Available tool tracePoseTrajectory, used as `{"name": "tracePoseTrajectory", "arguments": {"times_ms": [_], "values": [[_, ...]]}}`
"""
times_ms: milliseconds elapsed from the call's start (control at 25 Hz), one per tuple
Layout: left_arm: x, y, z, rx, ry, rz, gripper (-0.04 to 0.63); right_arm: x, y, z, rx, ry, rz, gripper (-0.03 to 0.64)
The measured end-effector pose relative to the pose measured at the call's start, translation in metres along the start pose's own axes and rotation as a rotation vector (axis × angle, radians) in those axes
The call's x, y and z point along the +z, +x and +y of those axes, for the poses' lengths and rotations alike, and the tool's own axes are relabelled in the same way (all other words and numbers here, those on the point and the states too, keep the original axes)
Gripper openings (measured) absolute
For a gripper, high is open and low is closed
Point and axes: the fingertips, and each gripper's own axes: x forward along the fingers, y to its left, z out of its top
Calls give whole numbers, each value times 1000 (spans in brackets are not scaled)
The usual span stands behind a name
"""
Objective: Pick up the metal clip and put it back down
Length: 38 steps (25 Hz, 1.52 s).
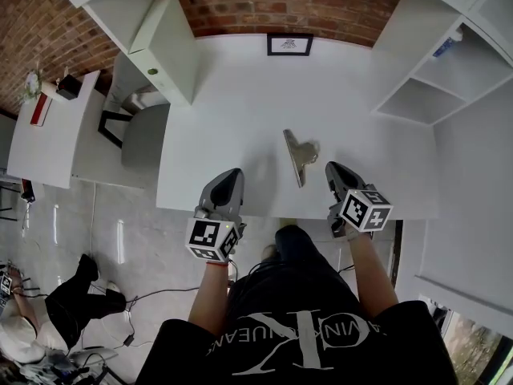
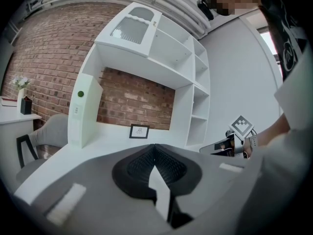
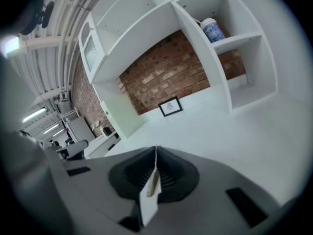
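An office: white desk (image 1: pixel 240 87), white shelving (image 1: pixel 425 103), grey chair (image 1: pixel 144 139); brick wall (image 1: pixel 272 2) behind.

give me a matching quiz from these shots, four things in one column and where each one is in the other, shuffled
Things
1. metal clip
2. picture frame
3. blue-and-white jar
4. left gripper

Places
A. up on a shelf
B. at the back of the desk, against the brick wall
C. by the desk's near edge, jaws shut and empty
D. lying on the desk just left of the right gripper

Pairs: 1-D, 2-B, 3-A, 4-C
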Motion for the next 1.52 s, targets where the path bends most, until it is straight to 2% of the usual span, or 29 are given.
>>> {"name": "tracePoseTrajectory", "arguments": {"times_ms": [400, 1080, 1520], "values": [[11, -27, -8, -15, 24, -38, 11, 11, -33, 33, 8, -162, -70, 13], [27, -85, -8, 25, 51, -123, 11, 7, -88, 67, -18, -249, -180, 12], [27, -116, -9, 30, 53, -146, 11, -2, -113, 86, -32, -259, -217, 12]]}}
